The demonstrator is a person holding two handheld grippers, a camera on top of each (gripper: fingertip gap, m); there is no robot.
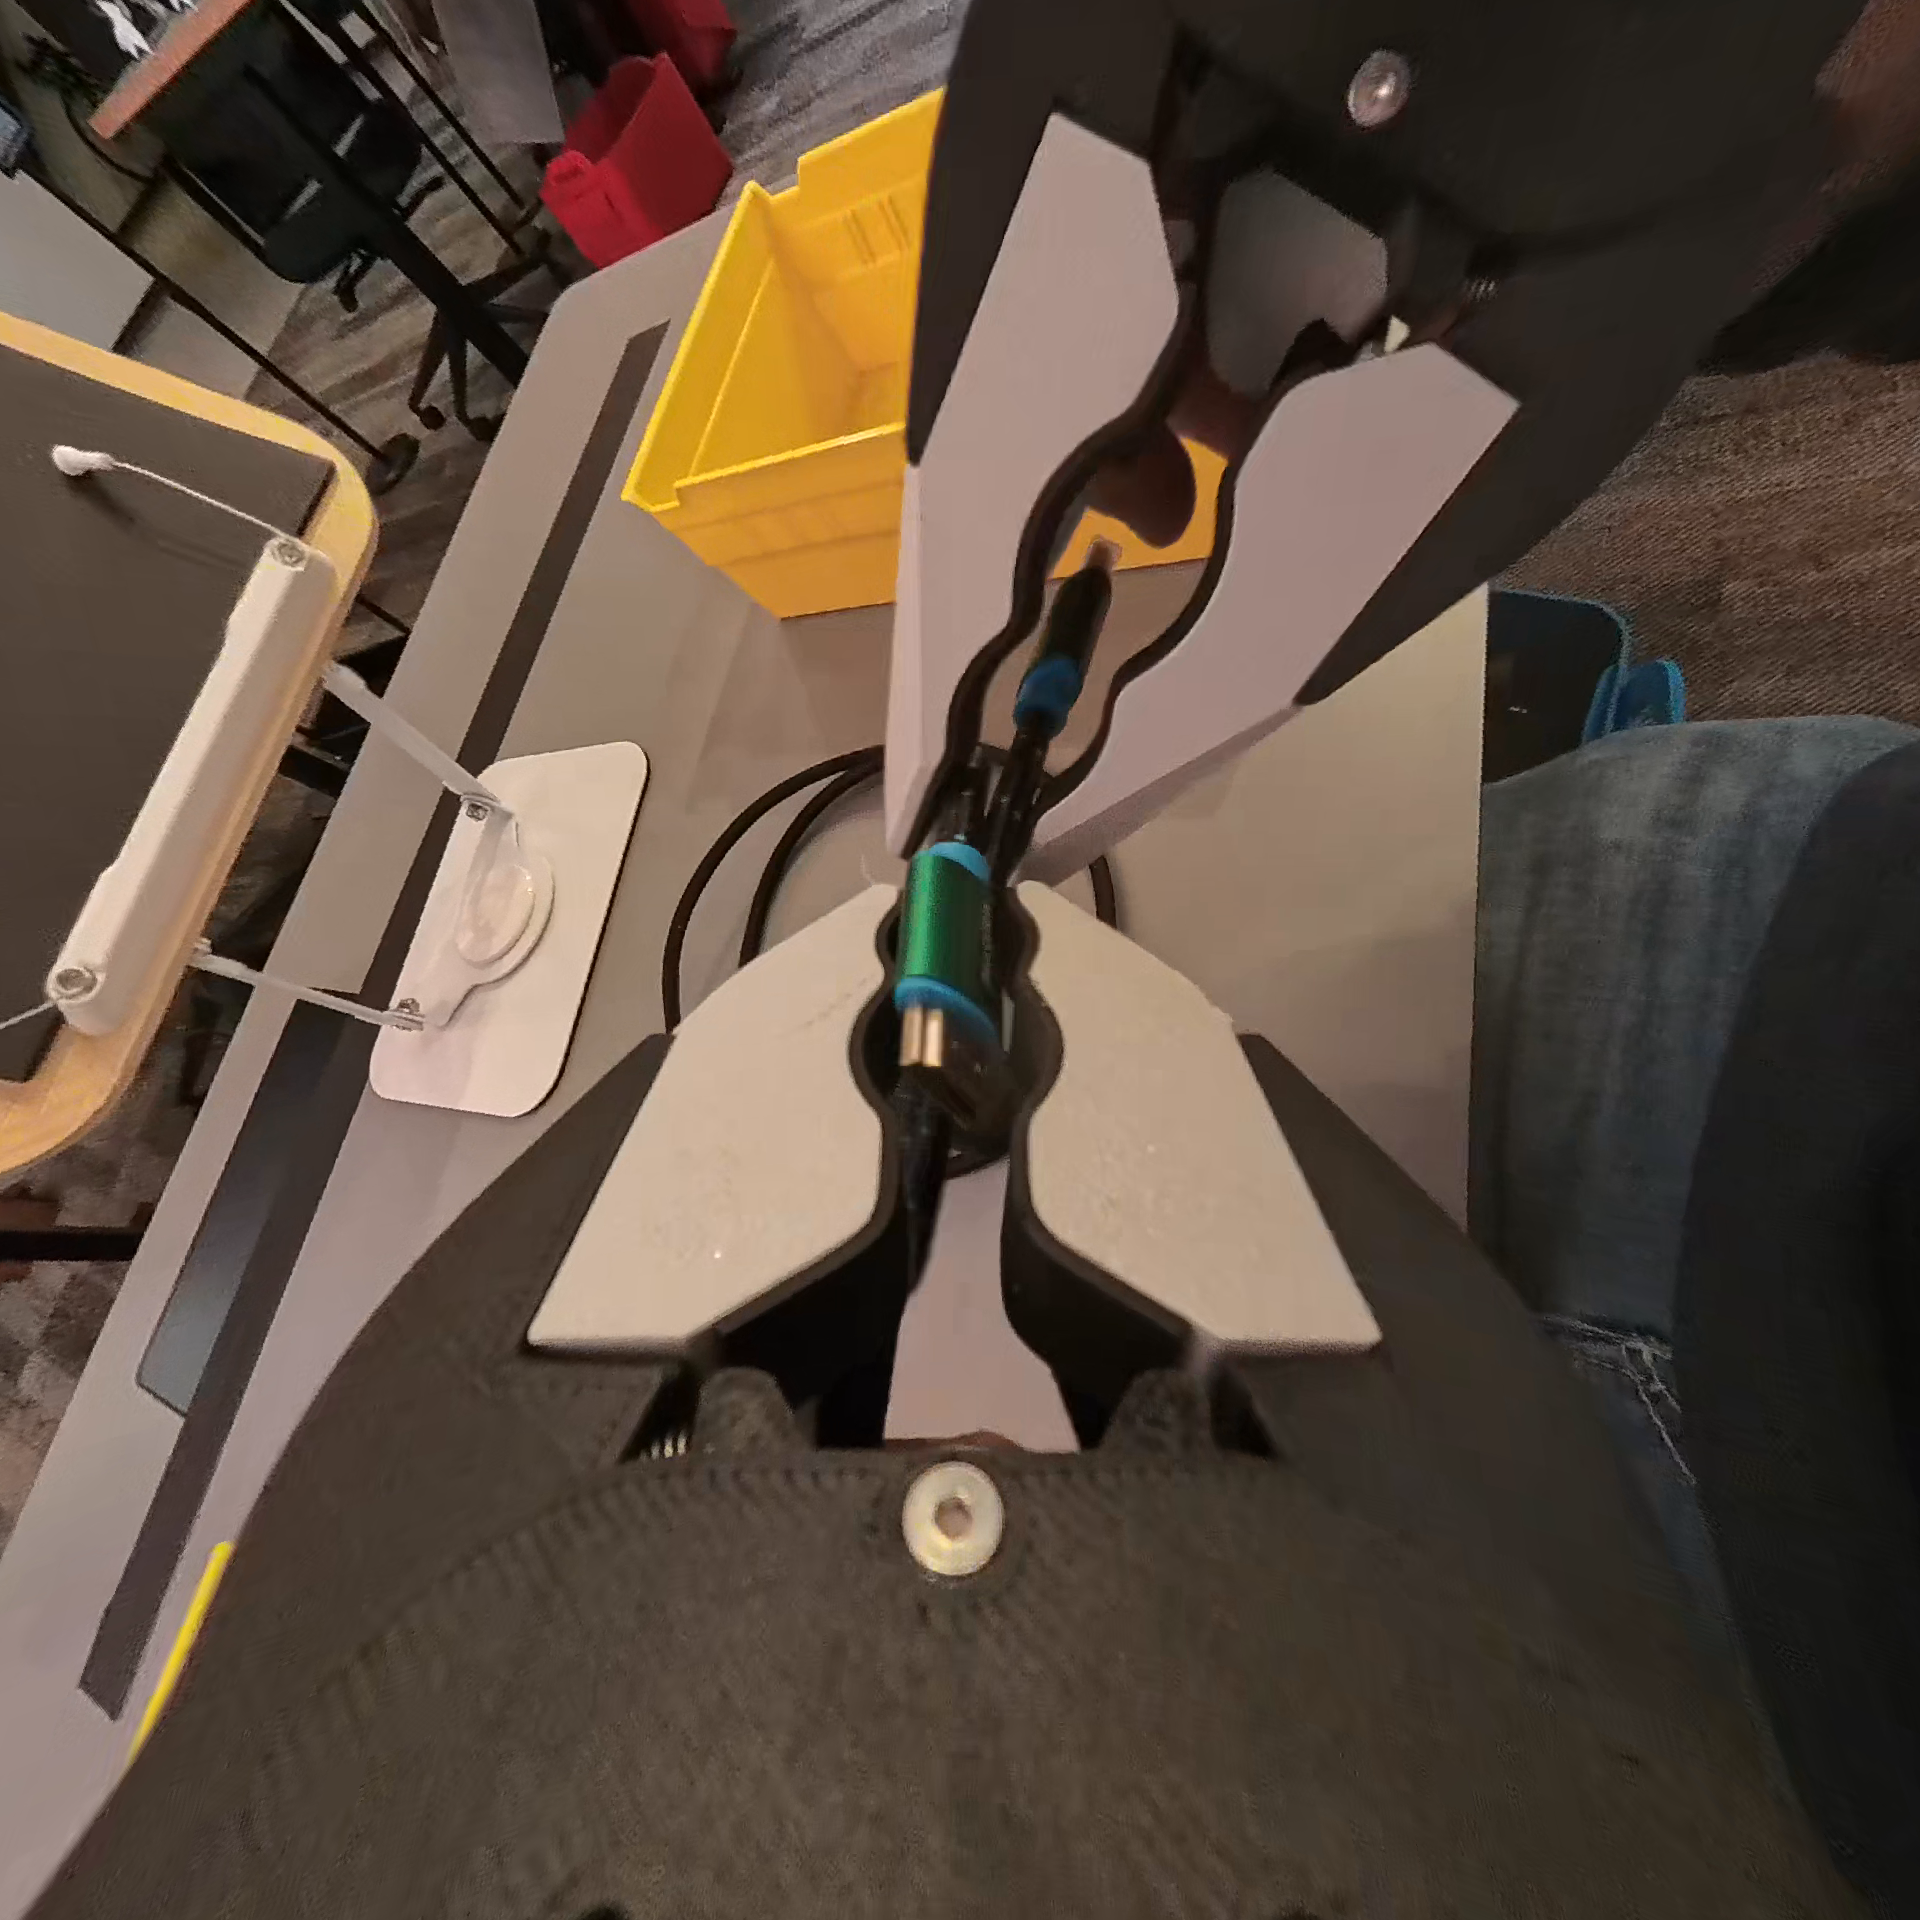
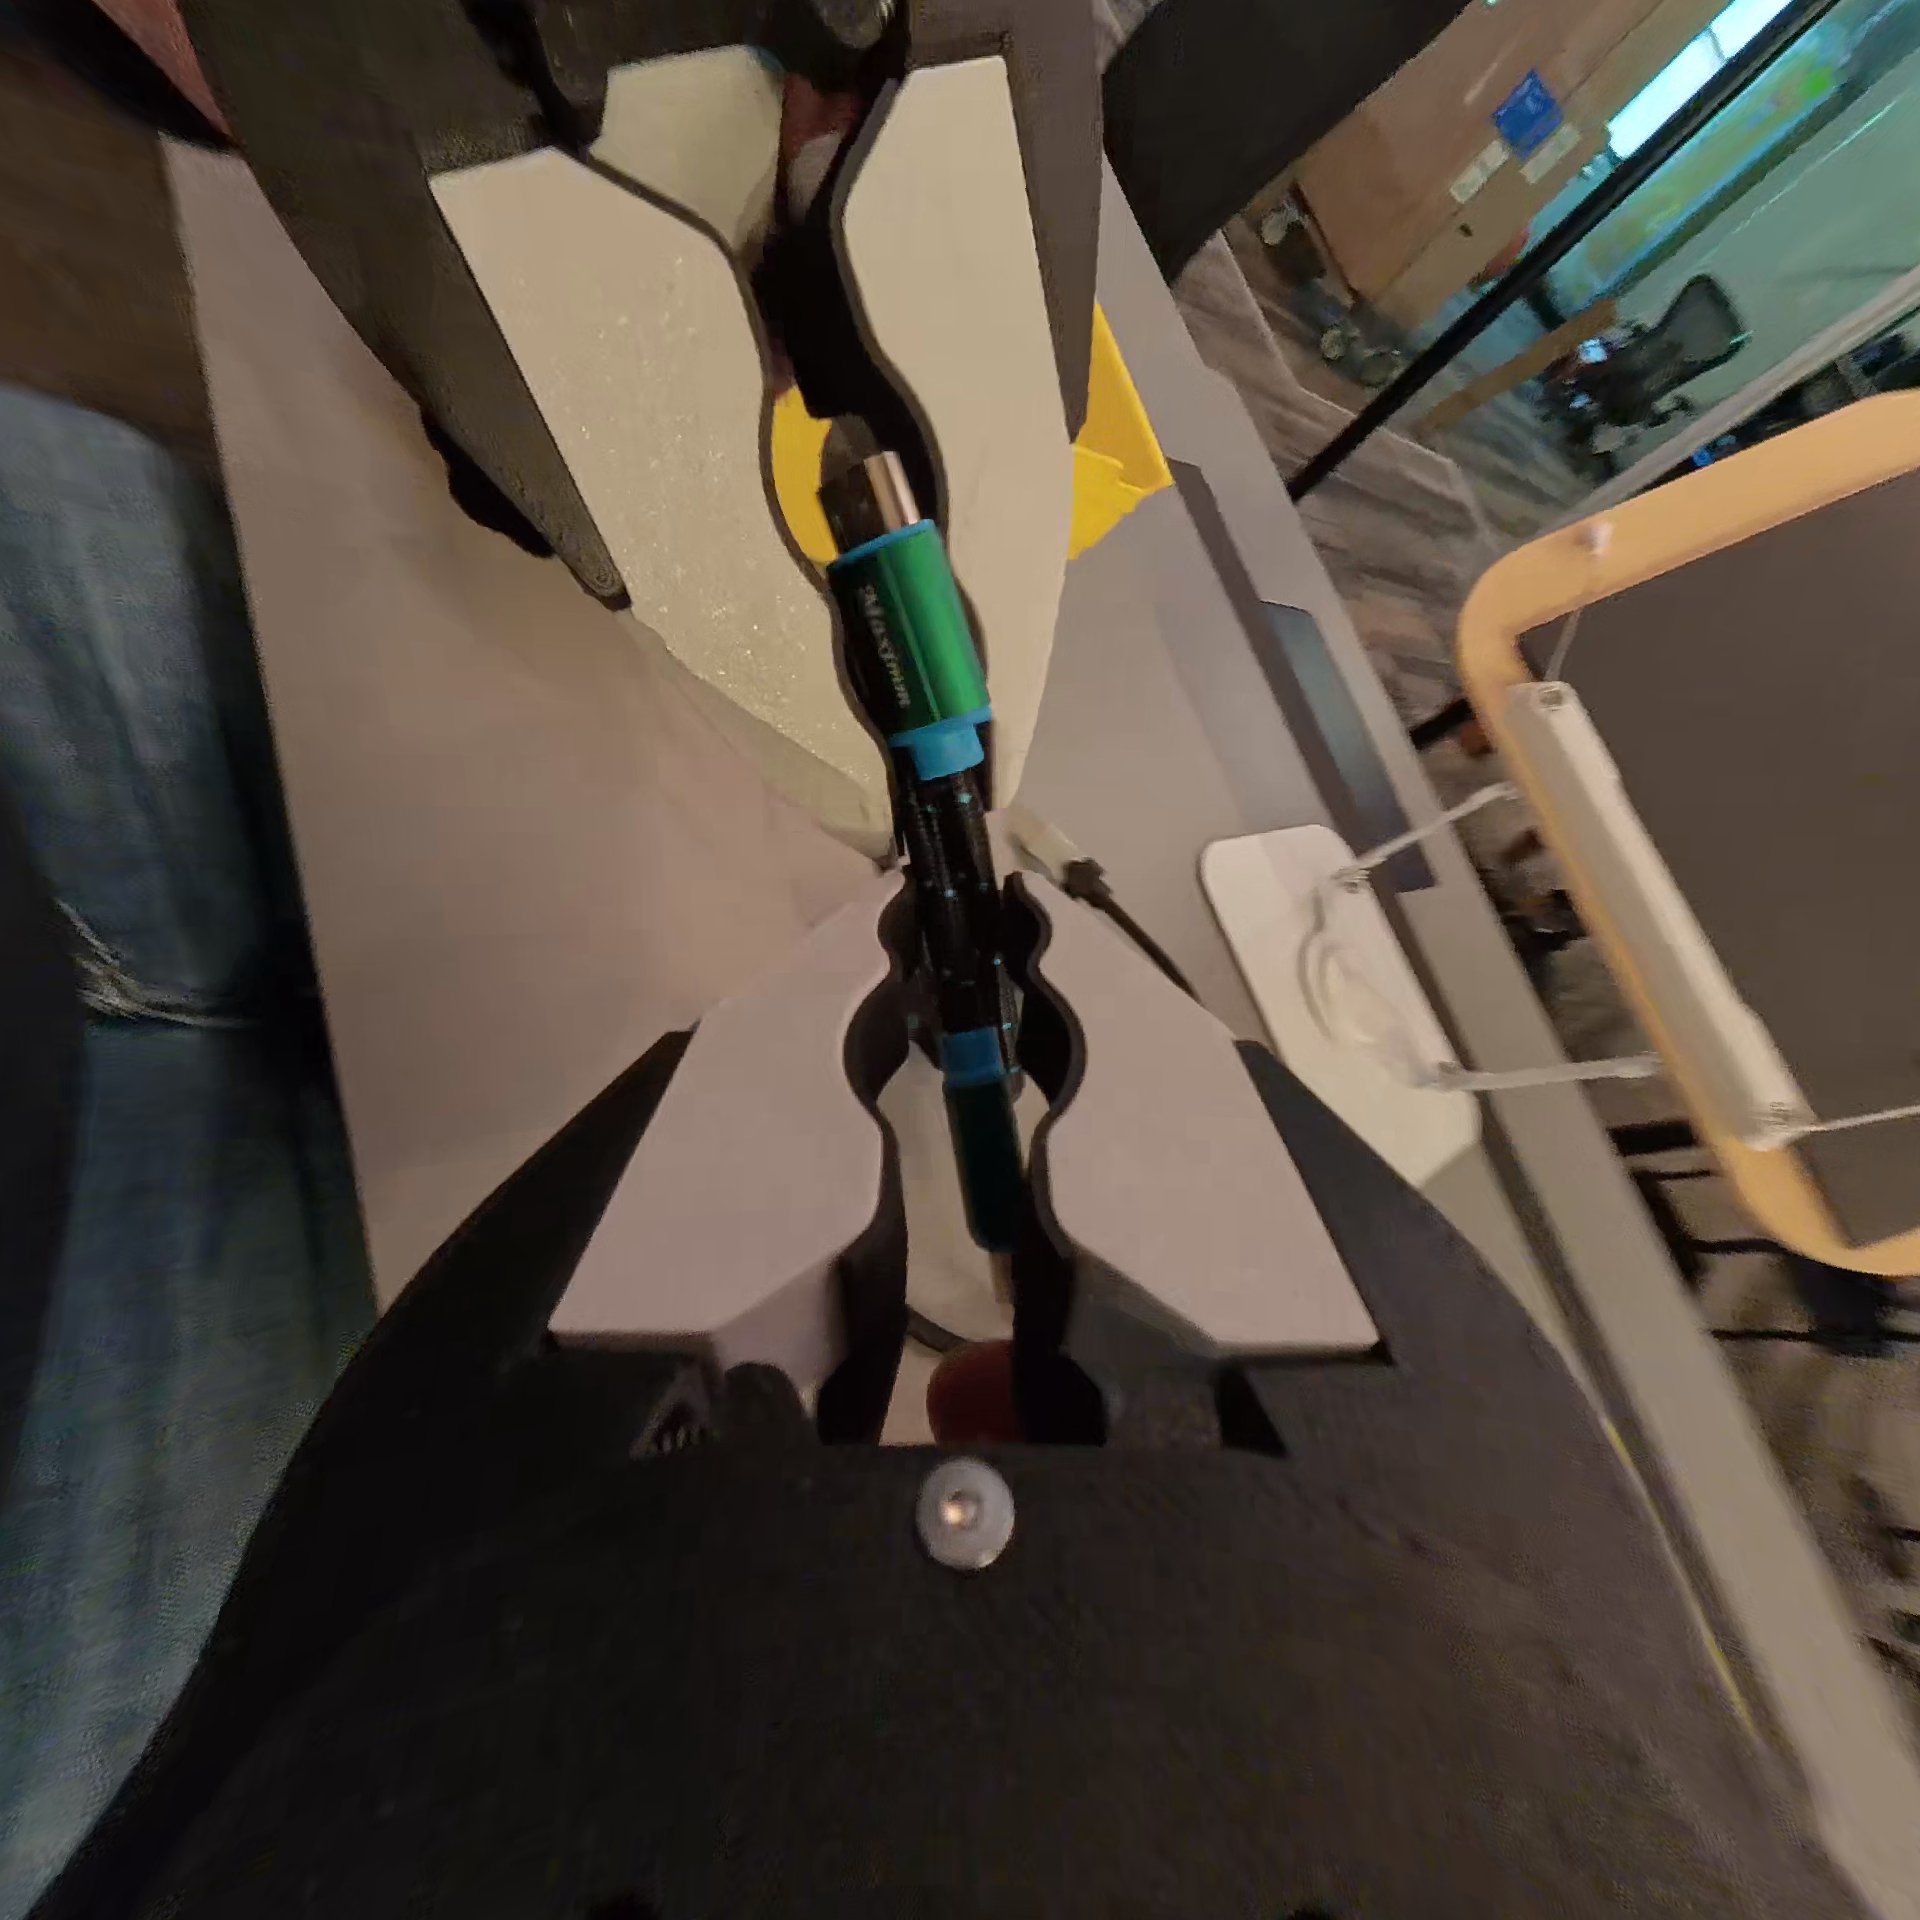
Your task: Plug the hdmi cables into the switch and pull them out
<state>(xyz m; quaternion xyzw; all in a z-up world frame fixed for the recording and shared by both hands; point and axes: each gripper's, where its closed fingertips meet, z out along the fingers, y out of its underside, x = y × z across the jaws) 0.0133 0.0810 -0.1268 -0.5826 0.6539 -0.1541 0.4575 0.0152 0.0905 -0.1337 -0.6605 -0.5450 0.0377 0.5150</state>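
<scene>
1. The grey table (image 1: 665, 665) is the biggest thing here. Everything else sits on it or hangs over it.
2. A yellow bin (image 1: 790, 416) stands at the far end of the table. It is open on top.
3. A white flat plate (image 1: 509, 935) with a clear stand lies on the table, nearer than the bin and off to the side.
4. The left gripper (image 1: 961, 935) hangs over the middle of the table. Its two fingers are squeezed together on a green plug (image 1: 945, 925) with blue ends. The metal tip of the plug points back toward the camera.
5. The right gripper (image 2: 951, 904) comes from the other side and faces the left one, tip to tip. Its fingers are pressed on a second, darker green plug (image 2: 982, 1164).
6. A black cable (image 2: 956, 873) with little blue dots runs between the two plugs.
7. More black cable lies in a loop (image 1: 717, 883) on the table, under the grippers.
</scene>
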